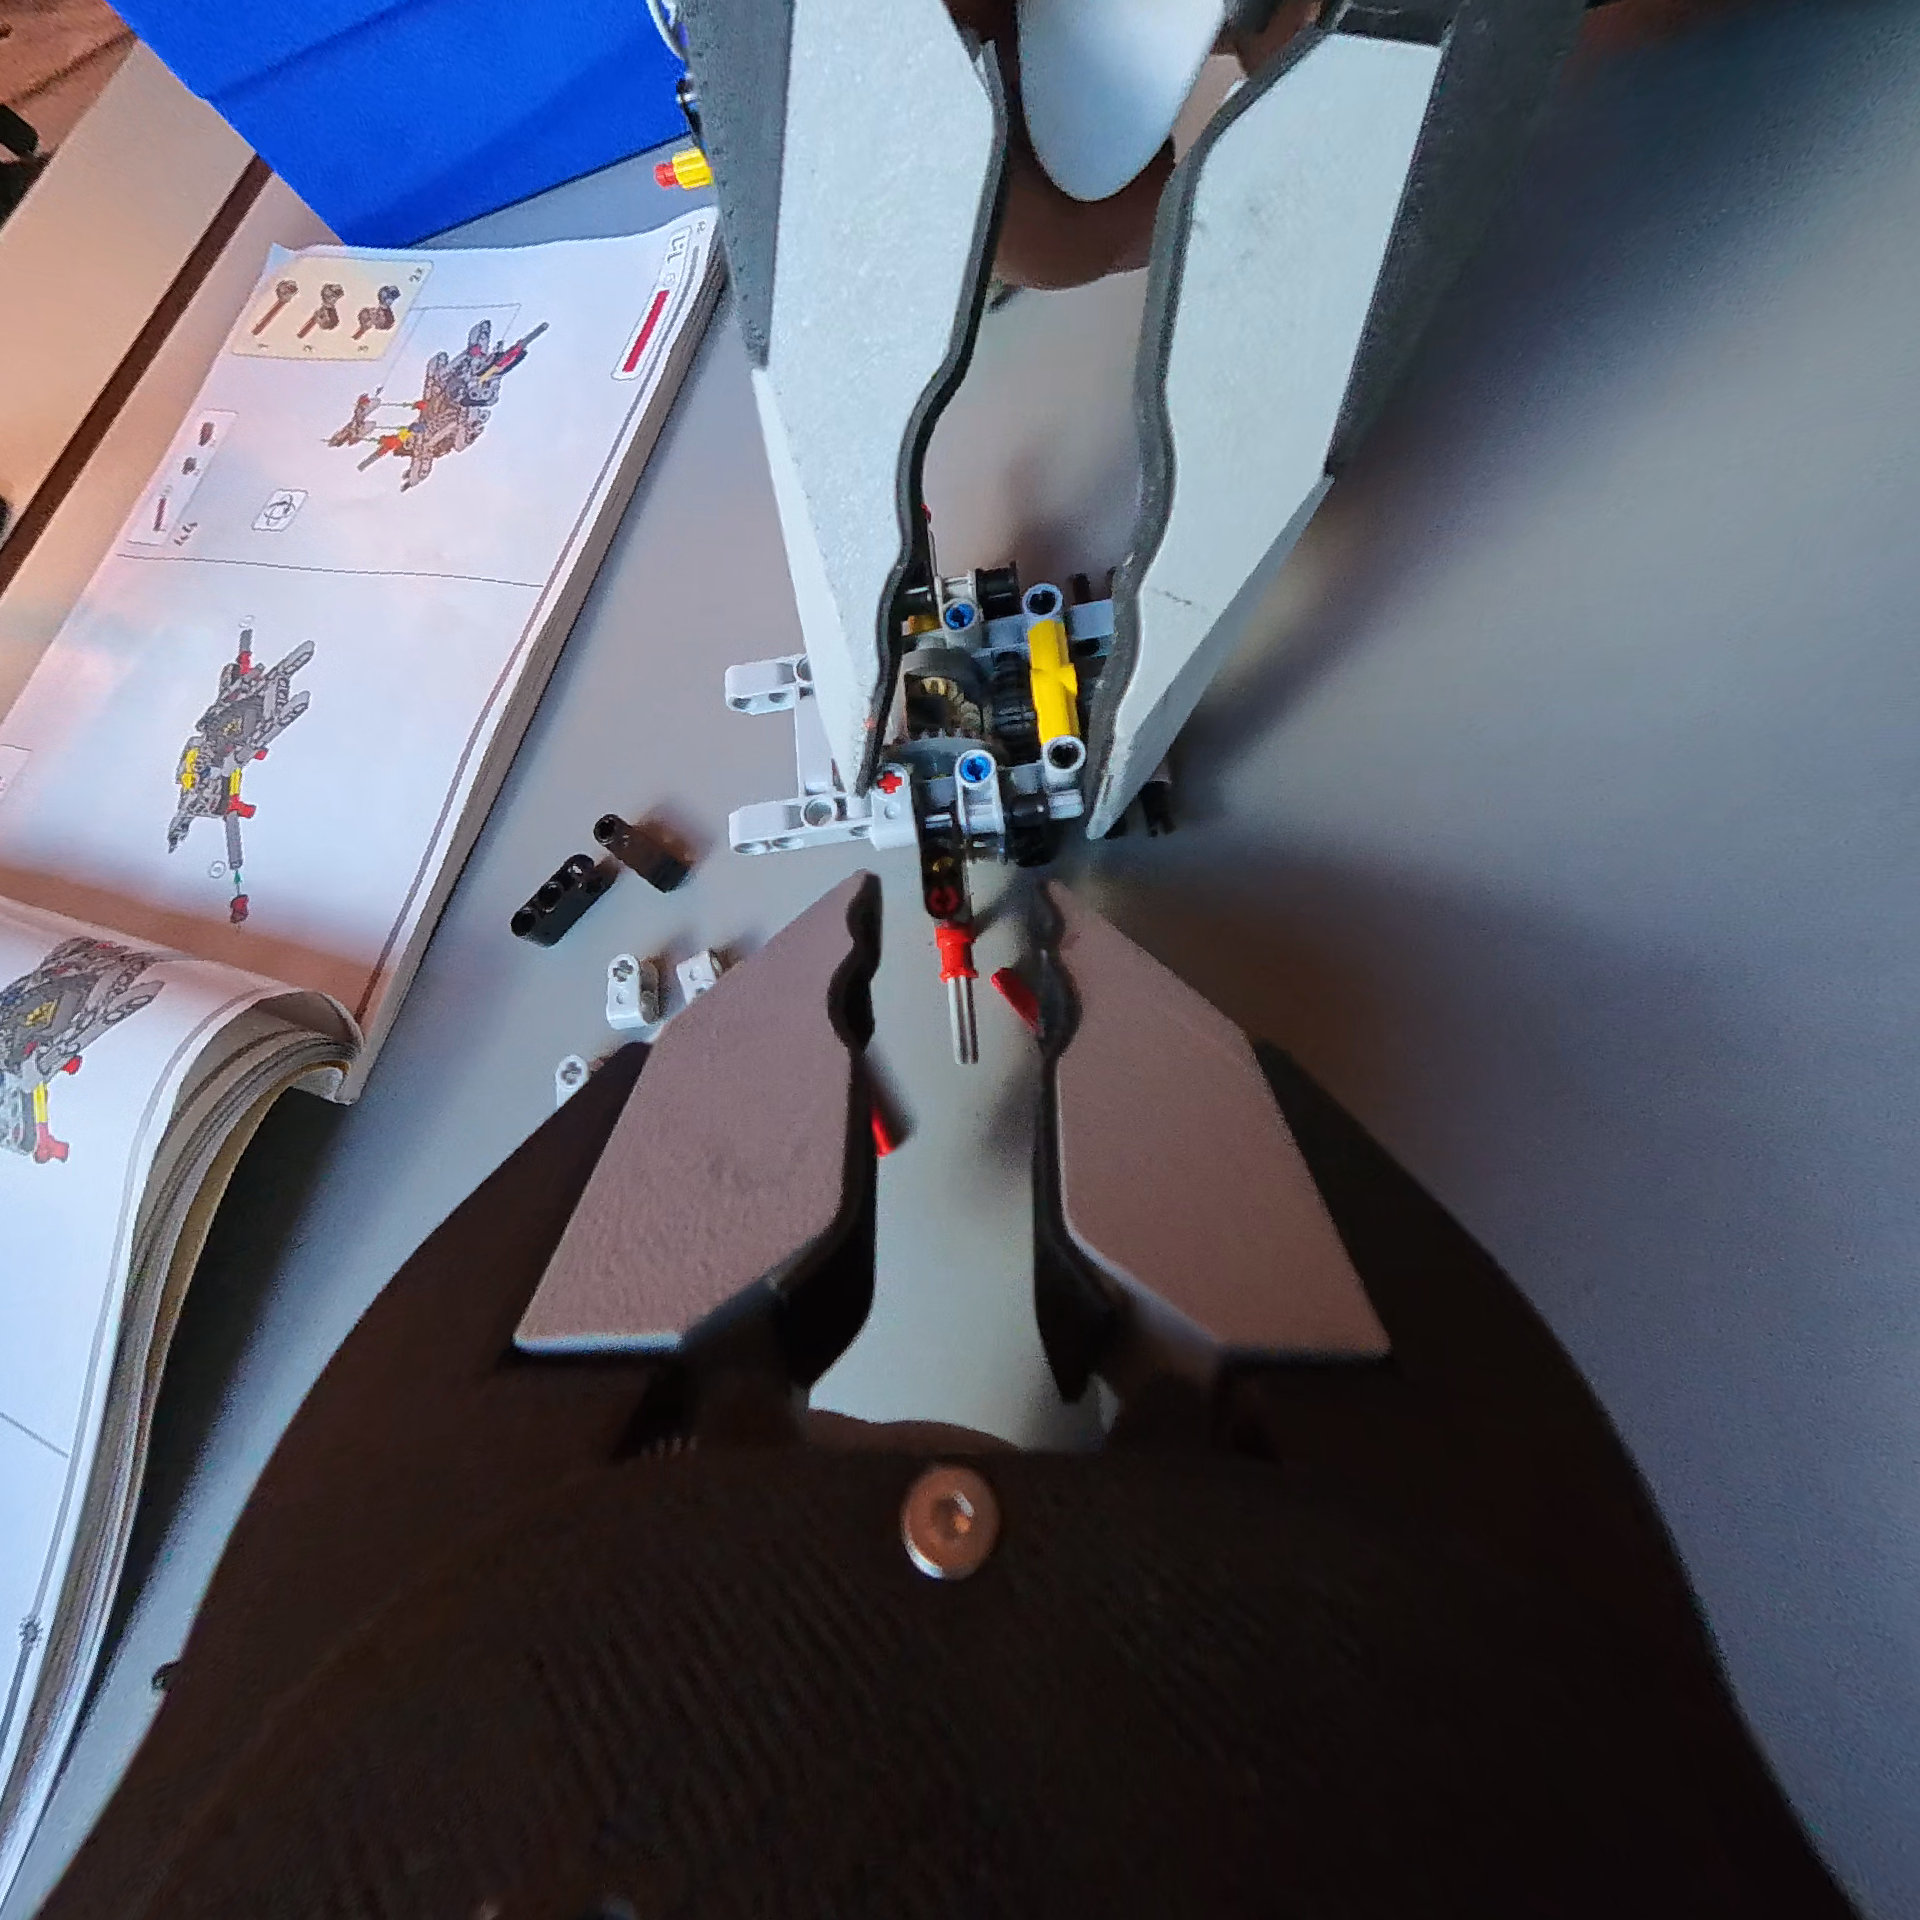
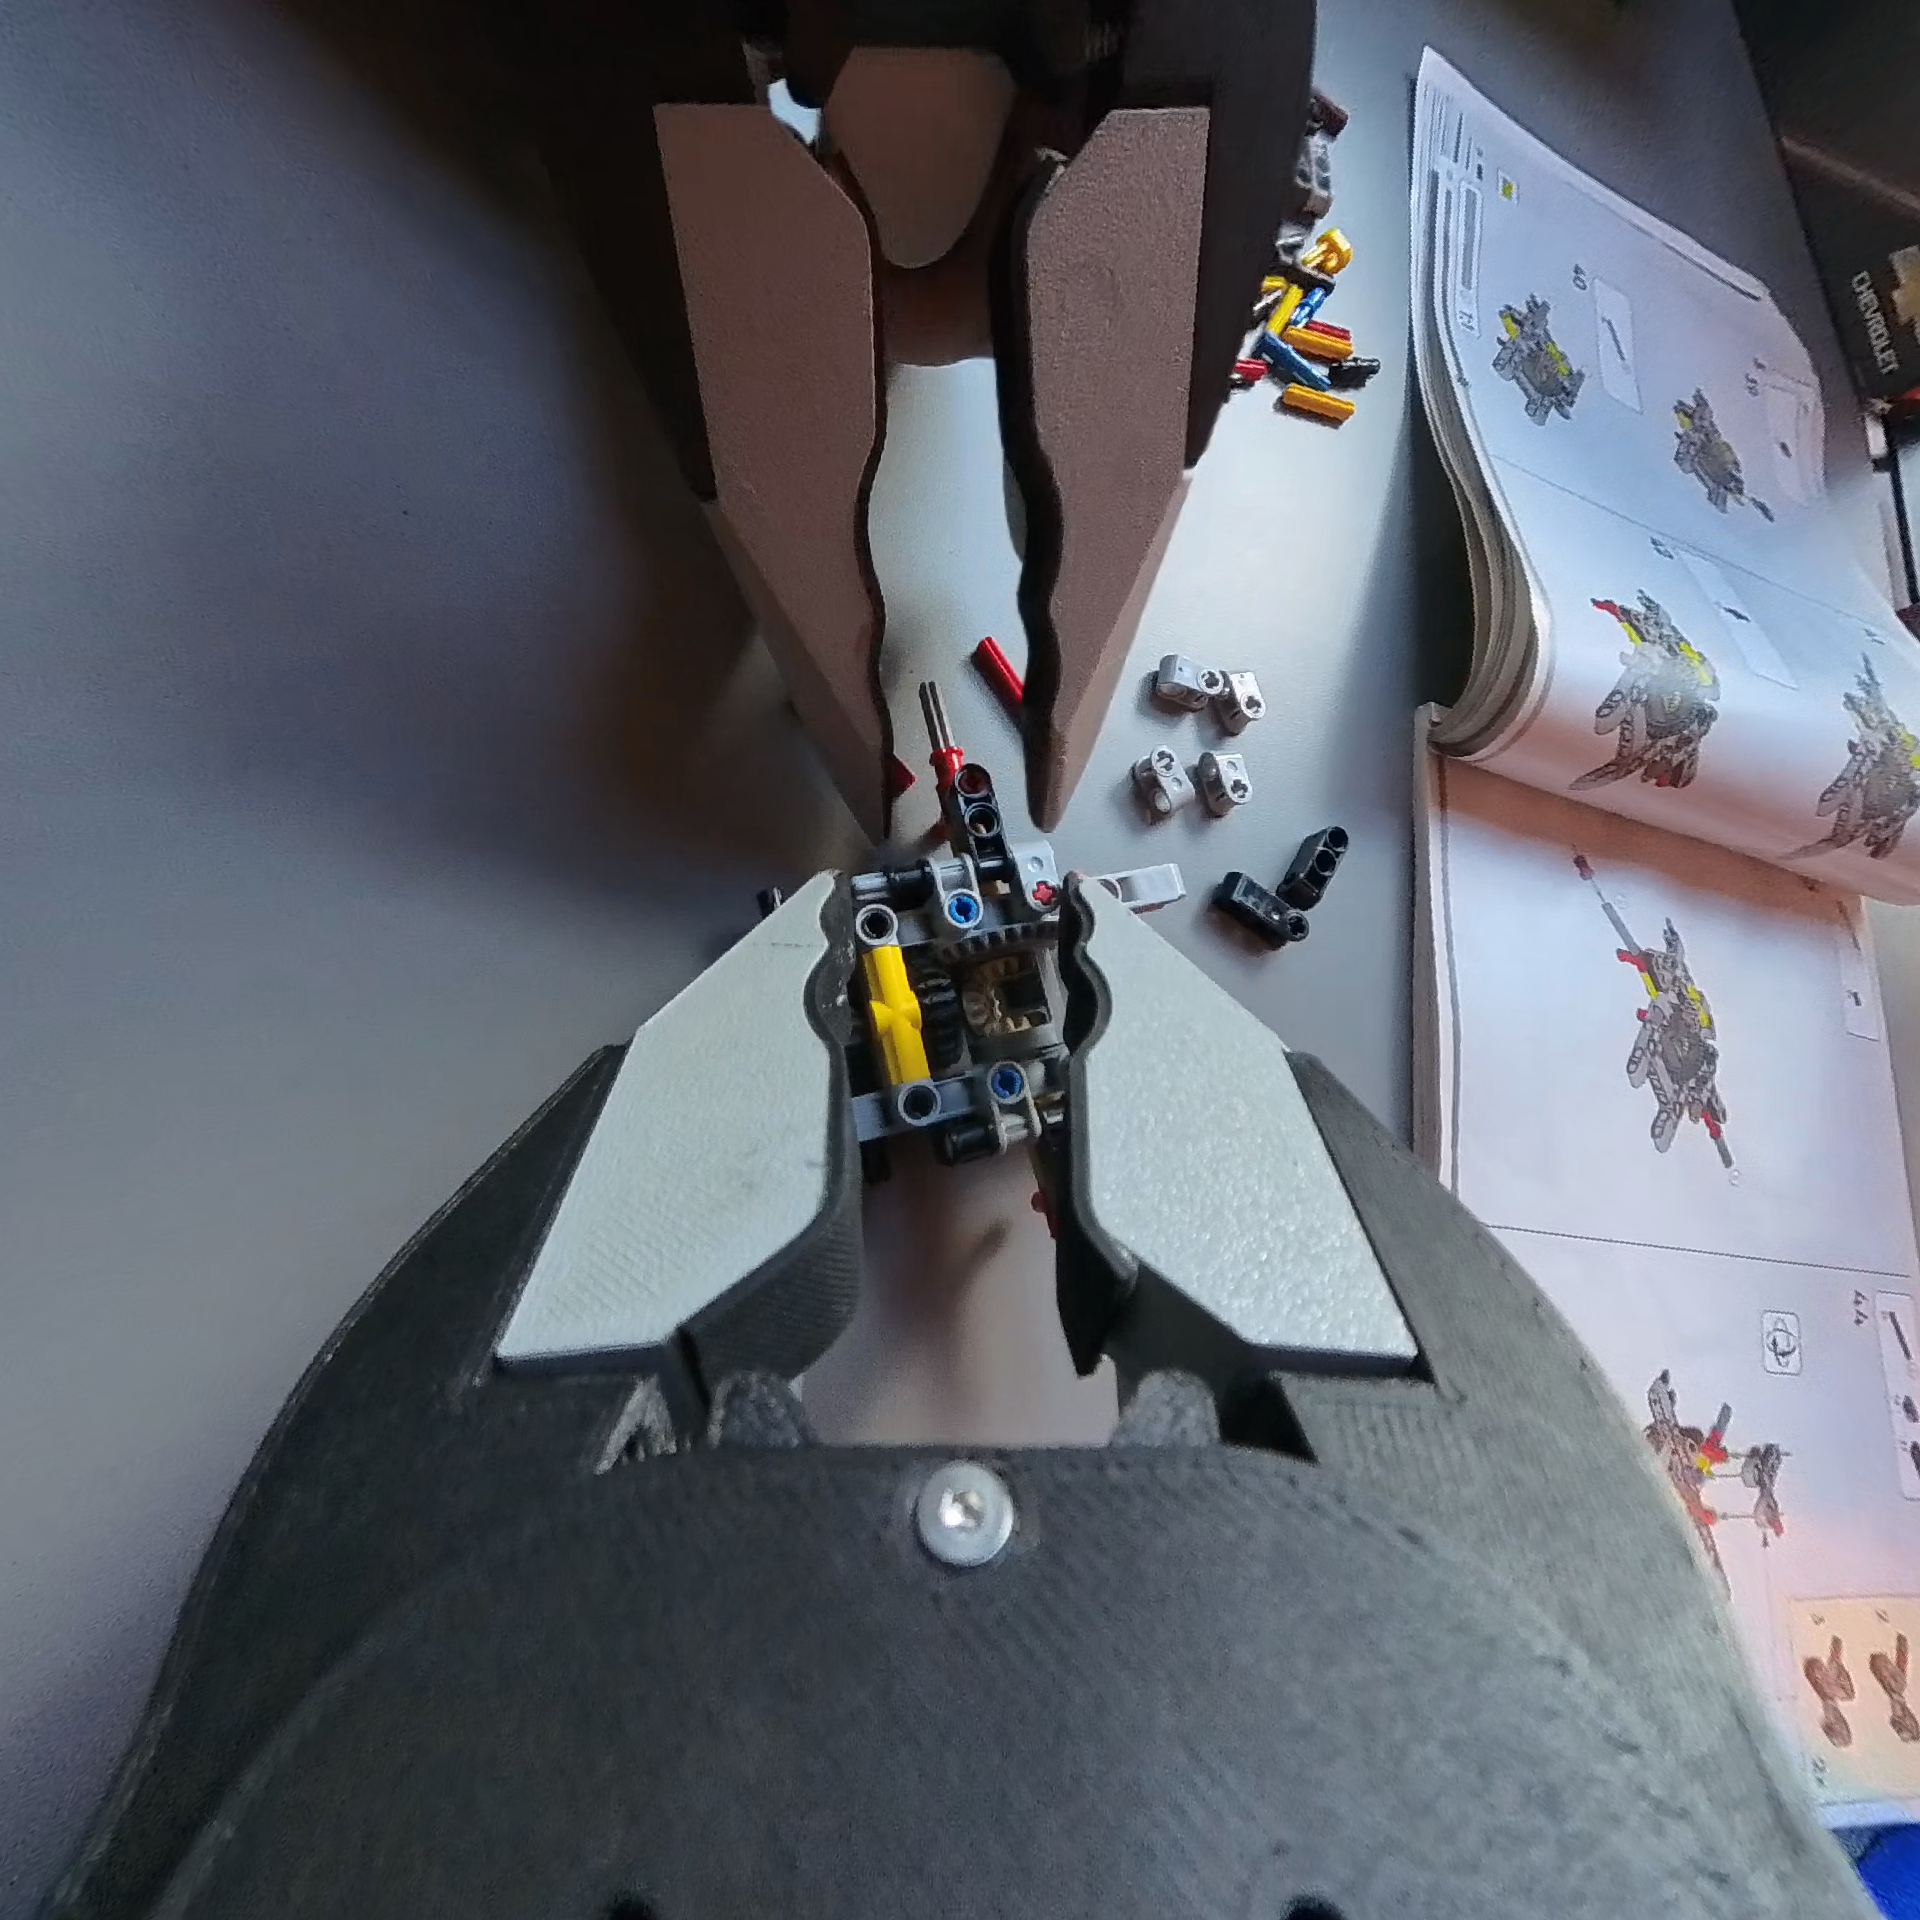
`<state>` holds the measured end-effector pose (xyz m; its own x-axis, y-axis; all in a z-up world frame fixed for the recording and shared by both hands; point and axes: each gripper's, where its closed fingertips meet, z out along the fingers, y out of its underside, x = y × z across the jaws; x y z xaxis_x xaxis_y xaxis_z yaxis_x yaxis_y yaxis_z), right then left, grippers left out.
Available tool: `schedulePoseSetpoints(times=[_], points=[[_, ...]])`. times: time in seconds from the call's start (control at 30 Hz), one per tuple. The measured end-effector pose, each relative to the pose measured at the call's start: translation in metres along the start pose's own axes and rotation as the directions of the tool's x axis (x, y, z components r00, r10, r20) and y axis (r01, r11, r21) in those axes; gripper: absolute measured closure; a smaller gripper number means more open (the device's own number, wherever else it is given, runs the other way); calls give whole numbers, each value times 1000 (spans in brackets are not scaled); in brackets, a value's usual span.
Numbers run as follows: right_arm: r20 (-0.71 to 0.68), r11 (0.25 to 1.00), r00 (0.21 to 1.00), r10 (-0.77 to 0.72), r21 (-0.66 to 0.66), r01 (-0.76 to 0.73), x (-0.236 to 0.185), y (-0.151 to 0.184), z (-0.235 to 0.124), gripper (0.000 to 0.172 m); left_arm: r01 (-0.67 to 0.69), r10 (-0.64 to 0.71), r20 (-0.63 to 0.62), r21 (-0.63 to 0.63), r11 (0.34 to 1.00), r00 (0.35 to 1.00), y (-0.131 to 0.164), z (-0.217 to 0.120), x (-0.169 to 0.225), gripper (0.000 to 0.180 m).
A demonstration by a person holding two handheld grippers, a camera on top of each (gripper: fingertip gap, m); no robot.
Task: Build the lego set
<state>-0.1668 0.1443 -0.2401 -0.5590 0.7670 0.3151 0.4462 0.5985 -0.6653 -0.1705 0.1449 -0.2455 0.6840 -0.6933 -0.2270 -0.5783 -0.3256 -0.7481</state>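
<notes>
Two hand-held grippers meet nose to nose over a grey table. The right gripper (image 2: pixel 961 914) pinches a geared brick assembly (image 2: pixel 956 1008), pads pressed on both its sides. The left gripper (image 1: pixel 961 904) stands spread and holds nothing; a grey axle with a red bush (image 1: pixel 958 987) lies between its fingers, pointing at the assembly's black link. Loose connectors (image 2: pixel 1205 727) and an open instruction booklet (image 2: pixel 1662 935) lie toward one table edge.

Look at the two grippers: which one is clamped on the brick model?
The right gripper, with the grey fingers: its pads press both sides of the brick model. The brown-fingered left gripper stands open, its pads clear of the axle.
</notes>
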Motion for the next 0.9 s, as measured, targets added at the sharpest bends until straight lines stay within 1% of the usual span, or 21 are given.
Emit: schedulePoseSetpoints(times=[0.13,0.2,0.3,0.37,0.43,0.57,0.7,0.83,0.9], points=[[3,1000,1000,11,24,-11,0,0,0,135,35,-35,-37,13,999,999,-3,1,2,154],[4,1000,1000,14,27,-14,2,0,0,135,60,-59,-43,15,998,997,-5,2,1,152],[8,1000,1000,16,26,-16,3,1,0,135,58,-58,-25,8,998,998,-5,3,0,152],[15,1000,1000,19,21,-20,2,1,0,135,37,-37,11,0,999,999,-4,4,-3,159],[17,1000,1000,11,11,-12,2,1,0,135,19,-19,24,-10,1000,1000,-4,5,-4,161],[26,1000,1000,10,12,-10,4,2,0,135,62,-62,8,-28,998,998,-5,6,-5,160],[25,1000,1000,-2,13,2,4,2,0,135,88,-88,-16,-33,996,996,-5,5,-3,155],[32,1000,999,-6,12,6,4,2,0,135,89,-90,-17,-41,995,996,-5,5,-3,155],[39,1000,999,-7,5,7,4,2,0,135,72,-73,0,-58,996,997,-5,6,-6,159]])
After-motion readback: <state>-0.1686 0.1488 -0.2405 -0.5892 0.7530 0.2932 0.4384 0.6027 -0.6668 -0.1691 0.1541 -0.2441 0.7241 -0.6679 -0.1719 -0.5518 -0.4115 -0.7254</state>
